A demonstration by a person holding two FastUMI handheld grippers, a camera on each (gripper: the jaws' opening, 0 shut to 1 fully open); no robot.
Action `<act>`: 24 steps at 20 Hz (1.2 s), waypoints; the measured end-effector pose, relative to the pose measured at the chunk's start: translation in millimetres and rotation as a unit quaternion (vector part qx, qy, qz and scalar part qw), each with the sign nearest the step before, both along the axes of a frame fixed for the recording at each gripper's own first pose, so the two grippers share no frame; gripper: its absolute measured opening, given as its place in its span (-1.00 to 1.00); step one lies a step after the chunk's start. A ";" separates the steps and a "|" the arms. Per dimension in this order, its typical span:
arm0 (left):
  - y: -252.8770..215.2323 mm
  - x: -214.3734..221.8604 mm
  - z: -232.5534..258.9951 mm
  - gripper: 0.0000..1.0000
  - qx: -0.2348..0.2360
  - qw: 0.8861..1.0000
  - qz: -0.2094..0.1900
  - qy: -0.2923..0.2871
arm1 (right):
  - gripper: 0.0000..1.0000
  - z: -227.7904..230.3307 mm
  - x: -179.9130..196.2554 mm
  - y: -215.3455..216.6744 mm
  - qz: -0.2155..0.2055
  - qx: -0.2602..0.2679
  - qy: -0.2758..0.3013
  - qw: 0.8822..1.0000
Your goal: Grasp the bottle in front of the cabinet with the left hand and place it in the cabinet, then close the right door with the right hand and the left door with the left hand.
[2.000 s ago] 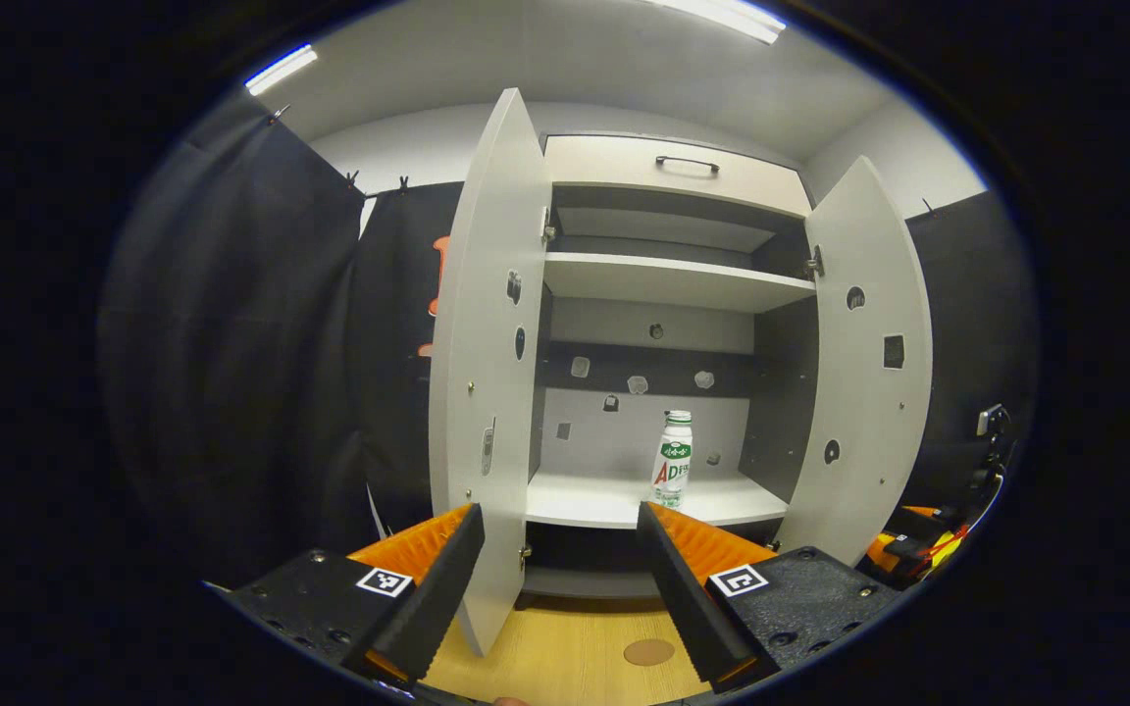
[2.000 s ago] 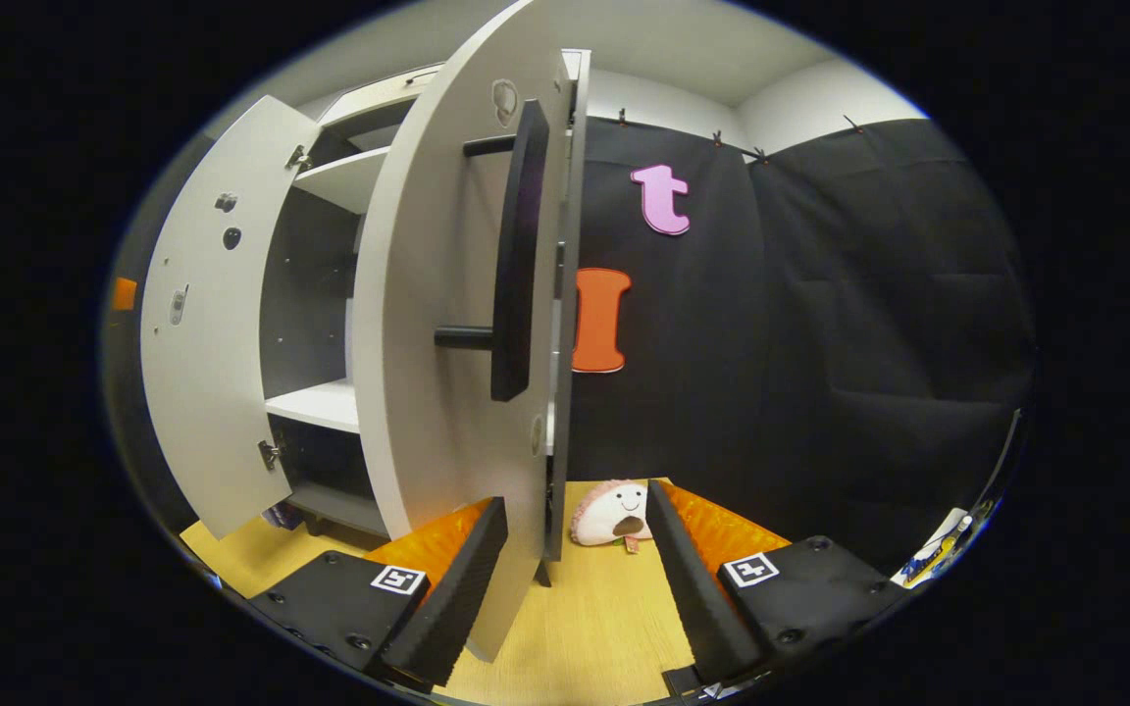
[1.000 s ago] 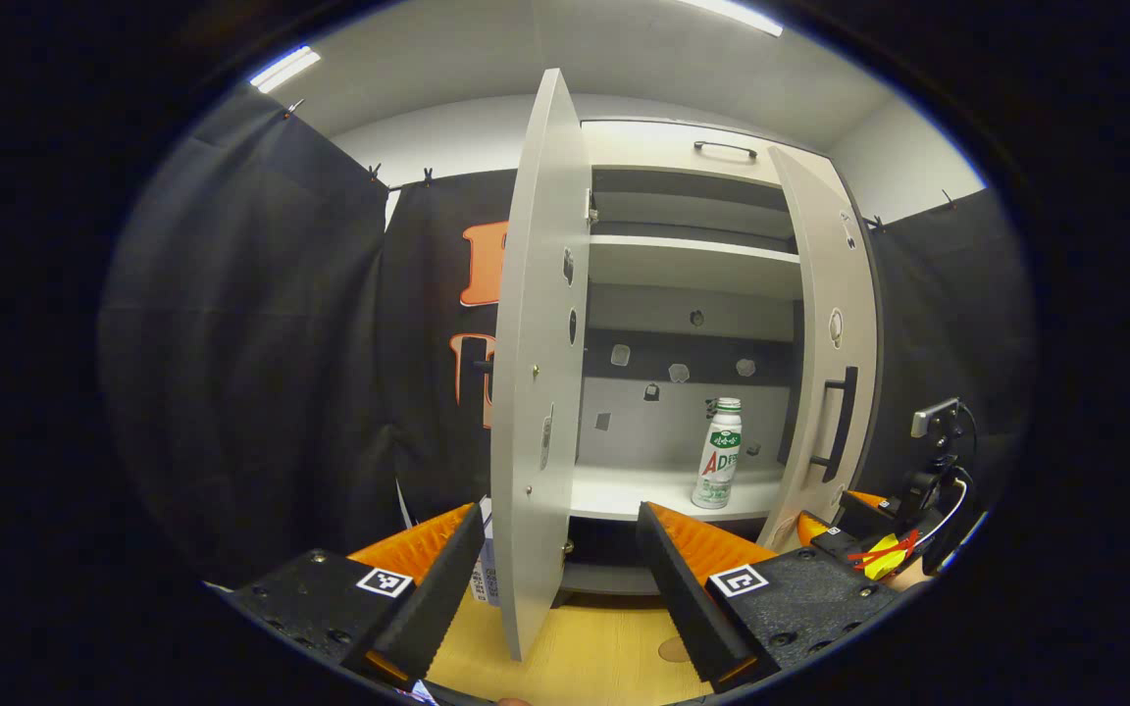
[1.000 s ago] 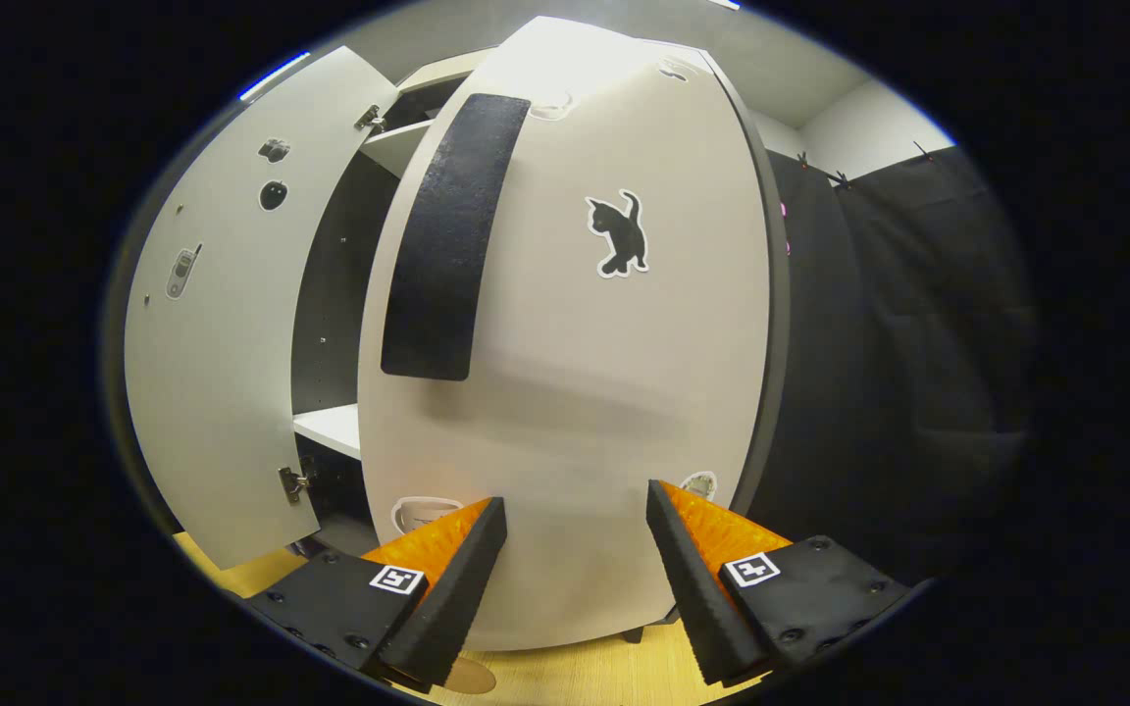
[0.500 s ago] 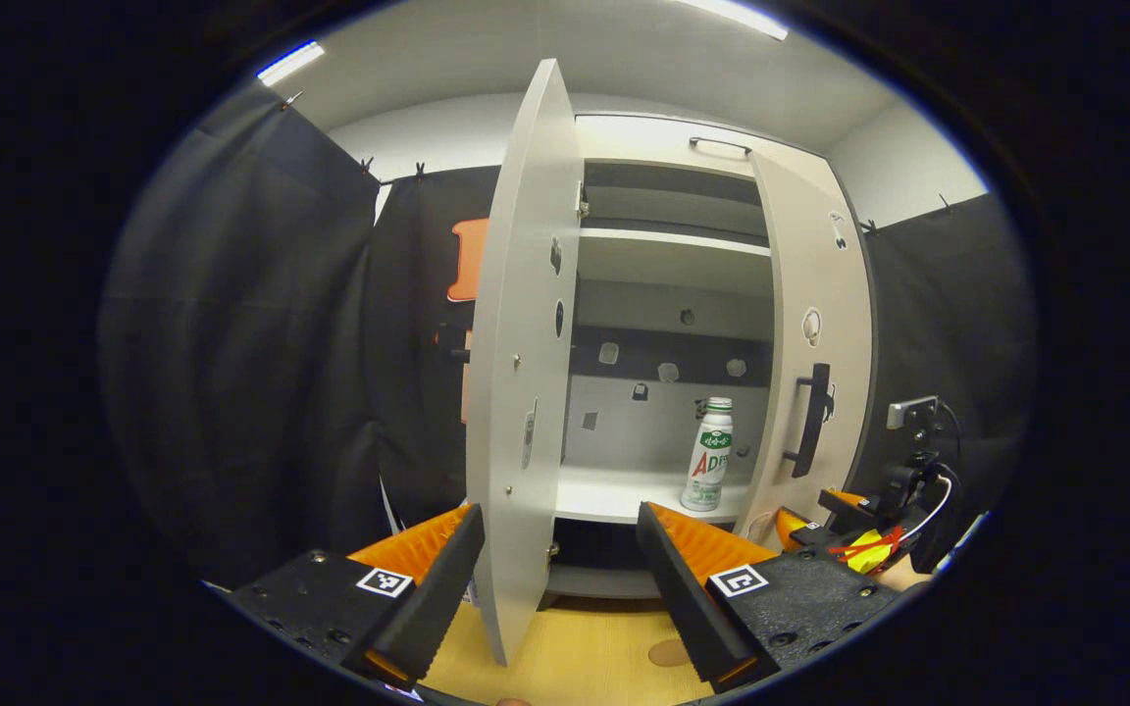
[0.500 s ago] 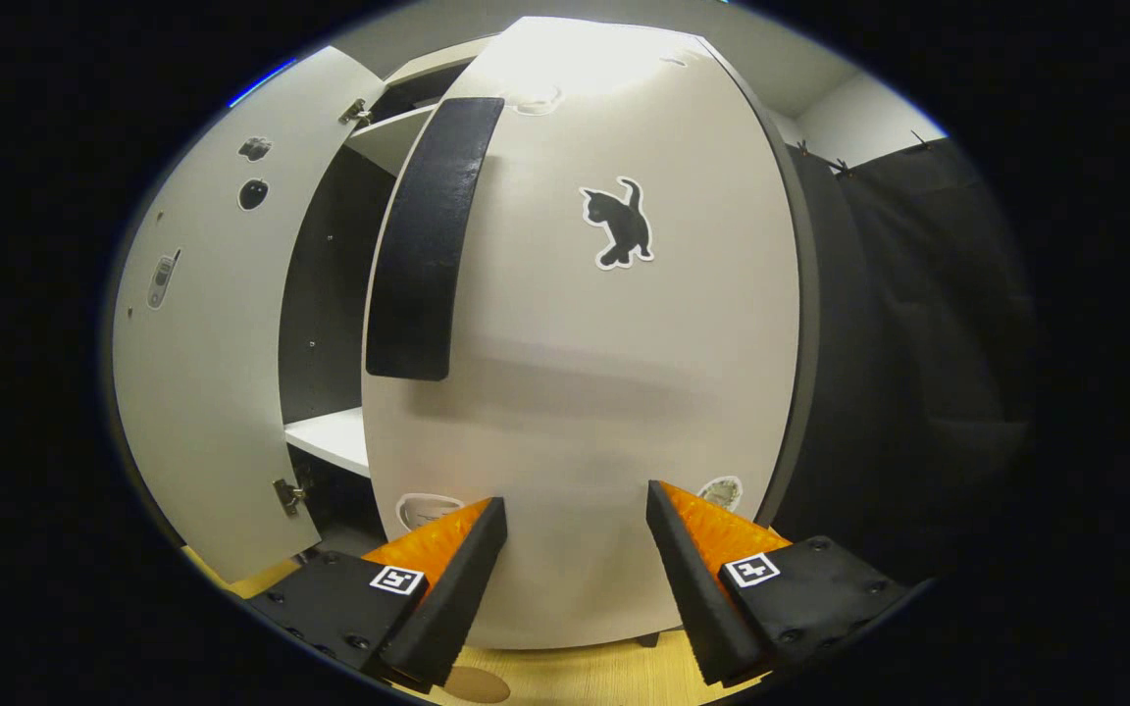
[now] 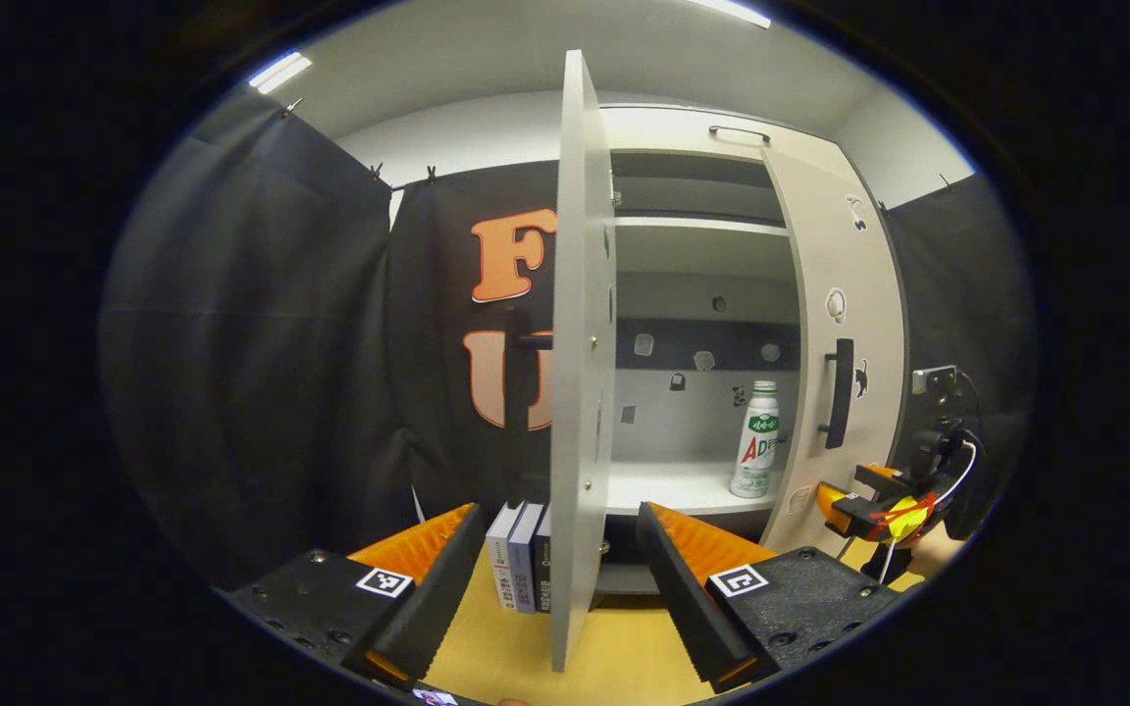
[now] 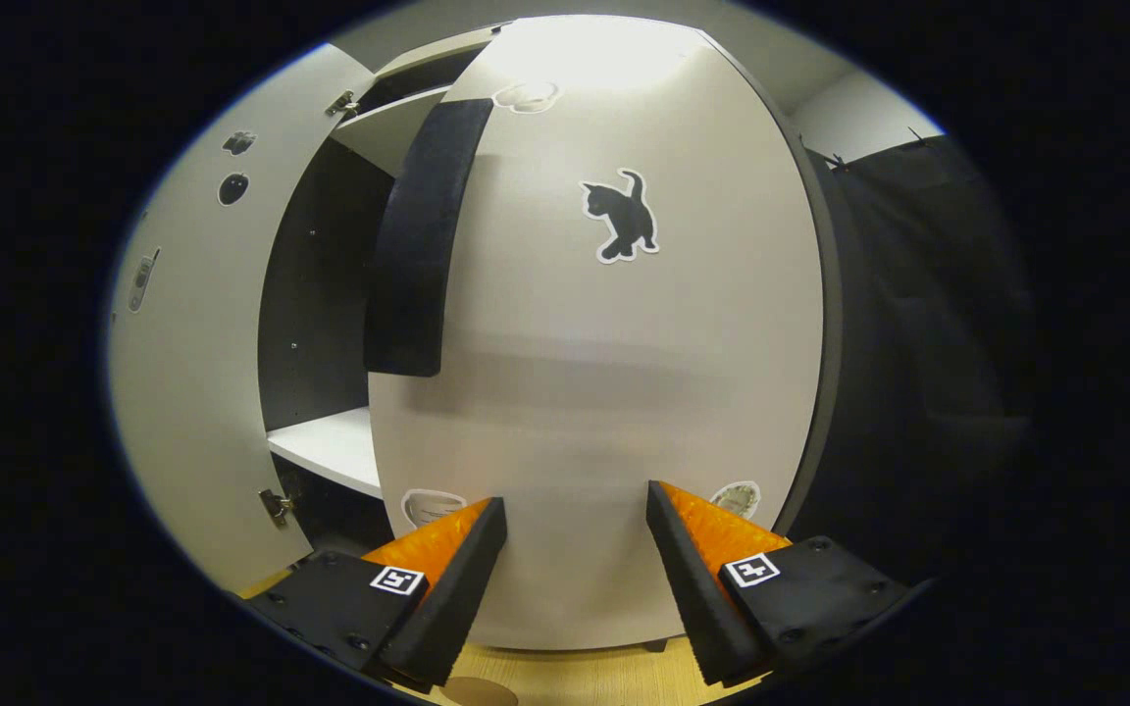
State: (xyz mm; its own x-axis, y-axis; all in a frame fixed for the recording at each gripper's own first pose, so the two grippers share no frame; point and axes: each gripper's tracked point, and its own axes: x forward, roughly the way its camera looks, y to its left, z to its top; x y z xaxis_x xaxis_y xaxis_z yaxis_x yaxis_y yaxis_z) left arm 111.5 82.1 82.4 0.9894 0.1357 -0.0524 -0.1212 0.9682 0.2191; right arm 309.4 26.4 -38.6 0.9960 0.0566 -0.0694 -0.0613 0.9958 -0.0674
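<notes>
While both grippers' jaws stood spread and empty, you faced the rigid left door; push its flat outer face, it likely swung lightly.

bottle standing on the cabinet's lower shelf, toward its right | left door sticking out edge-on, left of the opening; books standing behind it on the floor | right door sitting right of the opening, facing the right gripper
</notes>
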 end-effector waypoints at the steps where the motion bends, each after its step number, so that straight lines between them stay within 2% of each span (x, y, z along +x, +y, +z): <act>1: 7.3 -1.5 -0.5 0.96 0.003 1.000 0.004 0.000 | 0.91 -3.9 2.4 9.3 -0.002 -0.004 0.001 1.000; 4: 35.4 -7.6 -2.5 0.89 0.013 1.000 0.014 0.004 | 0.91 -6.6 -6.3 21.6 -0.022 -0.002 -0.002 1.000; 6: 53.1 -6.2 -3.6 0.89 0.017 1.000 0.016 0.003 | 0.92 8.2 -17.7 12.7 -0.037 0.012 -0.009 0.999; 11: 77.9 19.2 -22.3 0.89 0.018 1.000 0.000 0.020 | 0.91 62.8 -102.4 -21.2 -0.082 0.025 -0.025 0.996; 14: 68.8 41.6 -40.5 0.90 0.005 0.999 -0.034 0.036 | 0.91 84.4 -176.2 -58.8 -0.116 0.022 -0.027 0.993; 17: 73.2 49.9 -39.2 0.84 0.001 0.999 -0.040 0.030 | 0.91 107.4 -220.9 -97.8 -0.150 0.017 -0.033 0.988; 21: 67.9 51.6 -40.4 0.89 -0.006 0.998 -0.056 0.034 | 0.91 119.9 -261.7 -126.0 -0.183 0.007 -0.039 0.982; 24: 58.1 49.4 -44.4 0.80 -0.014 0.997 -0.060 0.039 | 0.91 123.7 -276.7 -132.7 -0.191 -0.003 -0.038 0.981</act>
State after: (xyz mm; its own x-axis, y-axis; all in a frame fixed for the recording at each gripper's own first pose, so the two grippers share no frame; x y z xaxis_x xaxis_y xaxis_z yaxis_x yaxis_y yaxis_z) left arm 160.9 140.2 38.0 0.9912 0.0138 -0.1316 0.0123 0.9806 0.1957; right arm 32.7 -106.2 85.1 0.9470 -0.3211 0.0072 0.3209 0.9450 -0.0634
